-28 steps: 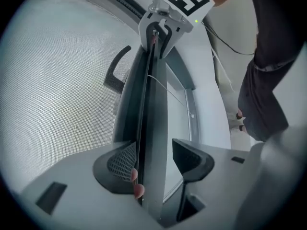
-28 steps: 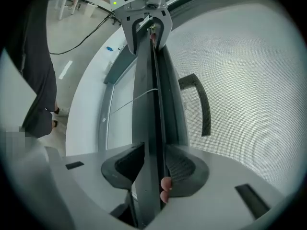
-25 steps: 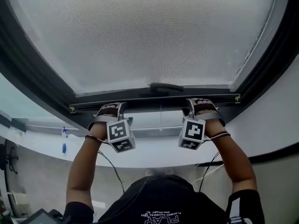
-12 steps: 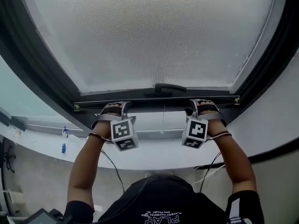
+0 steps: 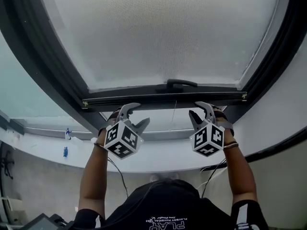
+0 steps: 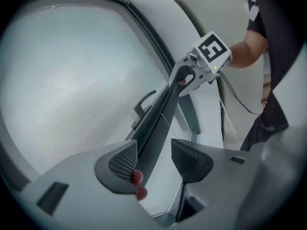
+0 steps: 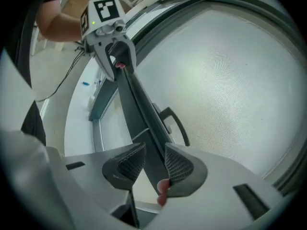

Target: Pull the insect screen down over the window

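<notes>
The insect screen (image 5: 163,32) is a pale mesh panel in the dark window frame. Its dark bottom bar (image 5: 144,99) carries a small handle (image 5: 181,84). In the head view my left gripper (image 5: 143,112) and right gripper (image 5: 193,108) sit just under that bar, either side of the handle. In the left gripper view the bar (image 6: 158,114) runs between the left gripper's (image 6: 153,159) jaws, against the left pad, with a light gap before the right pad. In the right gripper view the bar (image 7: 139,109) fills the narrow space between the right gripper's (image 7: 154,164) pads.
The dark window frame (image 5: 43,66) slopes down both sides of the screen. A strip of uncovered glass and a grey sill rail (image 5: 163,134) lie under the bar. Cables (image 5: 117,171) hang from both grippers. White wall (image 5: 283,114) flanks the frame on the right.
Both grippers have rolled at the wrist, so their marker cubes face differently and their fingers now show spread under the bar. Both hands have risen a little.
</notes>
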### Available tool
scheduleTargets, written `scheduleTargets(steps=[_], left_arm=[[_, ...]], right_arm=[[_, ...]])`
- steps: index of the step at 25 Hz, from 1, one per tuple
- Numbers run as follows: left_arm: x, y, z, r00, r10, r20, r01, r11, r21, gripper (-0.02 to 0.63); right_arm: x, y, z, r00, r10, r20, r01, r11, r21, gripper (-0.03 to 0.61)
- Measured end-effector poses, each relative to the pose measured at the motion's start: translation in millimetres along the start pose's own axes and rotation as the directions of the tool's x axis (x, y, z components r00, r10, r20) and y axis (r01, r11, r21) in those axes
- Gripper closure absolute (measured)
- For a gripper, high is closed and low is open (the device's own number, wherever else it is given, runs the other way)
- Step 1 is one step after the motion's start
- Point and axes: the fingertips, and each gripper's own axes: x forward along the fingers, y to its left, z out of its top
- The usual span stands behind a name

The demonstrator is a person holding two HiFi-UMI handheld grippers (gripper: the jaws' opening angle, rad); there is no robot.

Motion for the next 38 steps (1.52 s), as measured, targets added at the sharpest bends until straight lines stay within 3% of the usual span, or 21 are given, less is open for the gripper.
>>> scheduleTargets(steps=[5,9,12,14,18,21,23,26,29,34,38], left_arm=[[-12,-16,-14,0.996,0.037,0.082,-0.026,0.99,-0.138,0.465],[-26,-12,-16,0.977,0.146,0.155,-0.092,0.945,-0.312,0.567],[-38,-11,-13,0.957,0.232,0.176,-0.151,0.912,-0.382,0.611],[-42,-17,-13,0.949,0.259,0.178,-0.169,0.898,-0.406,0.611],[-61,-39,-10,0.93,0.313,0.192,-0.189,0.856,-0.482,0.611],[-75,-60,-8,0.913,0.364,0.183,-0.216,0.814,-0.54,0.611],[-83,-77,-2,0.906,0.382,0.181,-0.221,0.793,-0.567,0.611],[-96,-109,11,0.902,0.384,0.198,-0.208,0.787,-0.581,0.611],[-110,-149,29,0.901,0.366,0.234,-0.174,0.798,-0.576,0.611],[-130,-207,49,0.897,0.372,0.237,-0.195,0.817,-0.543,0.611],[-154,-231,52,0.886,0.401,0.232,-0.205,0.789,-0.58,0.611]], right_arm=[[-18,28,23,0.986,-0.099,0.135,0.077,0.984,0.162,0.518],[-28,50,35,0.973,-0.127,0.194,0.076,0.965,0.25,0.565],[-36,62,40,0.966,-0.135,0.22,0.063,0.95,0.306,0.572],[-39,63,39,0.96,-0.151,0.237,0.052,0.924,0.378,0.572],[-60,64,33,0.943,-0.211,0.257,0.035,0.831,0.555,0.574],[-88,68,25,0.927,-0.266,0.264,0.046,0.779,0.625,0.574],[-109,74,15,0.915,-0.293,0.279,0.048,0.763,0.645,0.574],[-142,84,-2,0.909,-0.31,0.278,0.062,0.76,0.646,0.574],[-171,103,-30,0.92,-0.302,0.251,0.059,0.739,0.671,0.574],[-215,123,-61,0.918,-0.331,0.218,0.075,0.684,0.726,0.574],[-253,132,-69,0.912,-0.354,0.209,0.061,0.619,0.783,0.574]])
